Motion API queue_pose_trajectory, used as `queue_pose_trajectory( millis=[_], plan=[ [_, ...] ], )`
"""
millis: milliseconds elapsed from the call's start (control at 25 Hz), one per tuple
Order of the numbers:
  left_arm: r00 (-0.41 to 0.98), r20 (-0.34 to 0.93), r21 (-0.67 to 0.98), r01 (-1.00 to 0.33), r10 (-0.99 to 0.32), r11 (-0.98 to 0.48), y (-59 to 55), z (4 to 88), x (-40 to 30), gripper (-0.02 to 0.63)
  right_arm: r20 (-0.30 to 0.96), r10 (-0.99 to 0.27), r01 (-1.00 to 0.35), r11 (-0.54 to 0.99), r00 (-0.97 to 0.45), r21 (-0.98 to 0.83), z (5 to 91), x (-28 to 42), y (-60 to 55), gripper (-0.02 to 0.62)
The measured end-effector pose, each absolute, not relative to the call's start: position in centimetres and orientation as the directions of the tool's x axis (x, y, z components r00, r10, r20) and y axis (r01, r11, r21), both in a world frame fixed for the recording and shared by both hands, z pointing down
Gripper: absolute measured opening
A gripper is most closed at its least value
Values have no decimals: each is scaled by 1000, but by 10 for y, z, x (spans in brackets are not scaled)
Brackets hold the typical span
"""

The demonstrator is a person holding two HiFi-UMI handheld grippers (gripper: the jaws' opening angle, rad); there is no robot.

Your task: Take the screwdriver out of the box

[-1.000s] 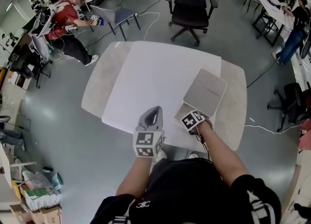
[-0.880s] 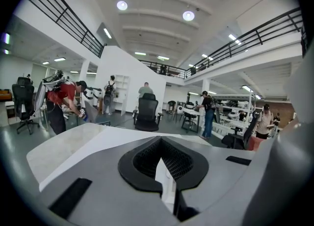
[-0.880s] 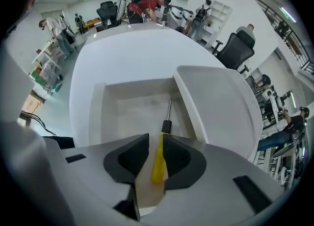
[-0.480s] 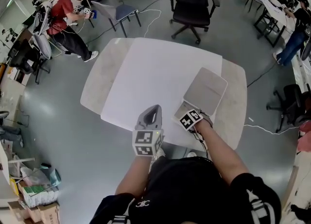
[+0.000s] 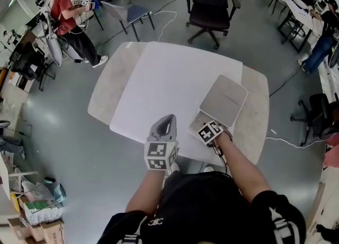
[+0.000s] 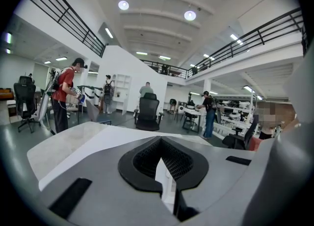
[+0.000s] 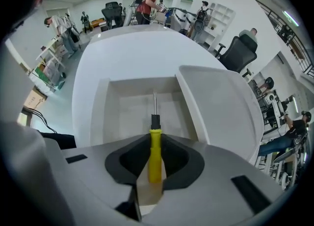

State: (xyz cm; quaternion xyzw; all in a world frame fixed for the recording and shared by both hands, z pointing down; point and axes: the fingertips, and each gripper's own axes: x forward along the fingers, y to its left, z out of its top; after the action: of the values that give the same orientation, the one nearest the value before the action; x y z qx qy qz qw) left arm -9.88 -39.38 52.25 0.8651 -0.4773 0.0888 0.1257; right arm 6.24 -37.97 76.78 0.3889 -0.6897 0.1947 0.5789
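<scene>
The white box [image 7: 140, 105] lies open on the table, its lid [image 7: 218, 102] folded back to the right. My right gripper [image 7: 154, 147] is shut on the yellow handle of the screwdriver [image 7: 155, 134], whose thin metal shaft points into the box's tray. In the head view the right gripper [image 5: 205, 123] sits at the near end of the box [image 5: 200, 117], with the lid [image 5: 224, 99] beyond it; the screwdriver is hidden there. My left gripper [image 5: 167, 121] hovers over the table's front edge, left of the box. Its jaws [image 6: 164, 171] are together with nothing held.
The box rests on a white table [image 5: 164, 84] with grey side wings. A black office chair [image 5: 212, 5] stands behind it. A person in a red top [image 5: 66, 18] stands at the far left near a small table. Cables run across the grey floor.
Both grippers have stayed almost where they were. The person in red at the far left has walked further back and stands upright.
</scene>
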Motion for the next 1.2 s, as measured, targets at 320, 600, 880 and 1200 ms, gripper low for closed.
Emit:
queue_pose_trajectory(
  millis=[320,600,880,1200],
  plan=[
    [540,273,119,-840,-796,-529,-396,521,-86,6,867,-464,-776,610,-185,160,698,44,-386,57],
    [569,263,100,-819,-779,-565,-396,511,-62,6,702,-649,-835,531,-293,143,618,51,-395,57],
    [596,261,78,-797,-759,-599,-393,507,-42,6,405,-851,-926,377,-334,30,523,75,-393,57],
    [644,242,50,-756,-726,-653,-391,497,-8,6,56,-982,-982,183,-181,36,439,130,-372,57]
  ],
)
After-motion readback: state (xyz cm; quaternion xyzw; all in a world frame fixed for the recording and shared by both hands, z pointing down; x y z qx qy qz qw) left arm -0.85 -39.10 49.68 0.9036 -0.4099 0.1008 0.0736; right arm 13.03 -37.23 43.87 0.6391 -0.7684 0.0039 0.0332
